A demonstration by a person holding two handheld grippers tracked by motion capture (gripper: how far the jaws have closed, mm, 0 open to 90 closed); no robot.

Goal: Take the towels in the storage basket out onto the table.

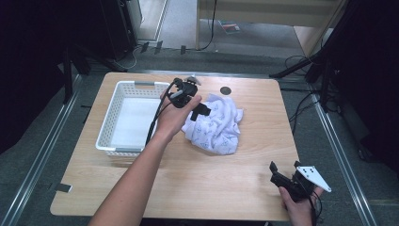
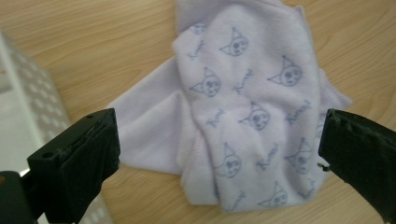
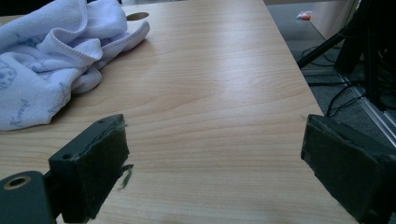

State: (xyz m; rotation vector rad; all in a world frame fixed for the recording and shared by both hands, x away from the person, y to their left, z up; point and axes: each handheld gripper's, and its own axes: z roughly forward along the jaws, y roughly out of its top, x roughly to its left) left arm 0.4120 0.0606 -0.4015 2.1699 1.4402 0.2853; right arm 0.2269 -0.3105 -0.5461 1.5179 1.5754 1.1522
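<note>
Tongs: your left tongs hung spread wide over the crumpled towel, right tongs also apart; you needed a deep central bunch before clamping.

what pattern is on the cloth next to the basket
Small blue cat faces with script on the white cloth; clearest in the left gripper view.

No legible text — none anywhere

Soft printed fleece cloth lies on the smooth, faintly glossy wood-grain table beside a perforated plastic basket.
</note>
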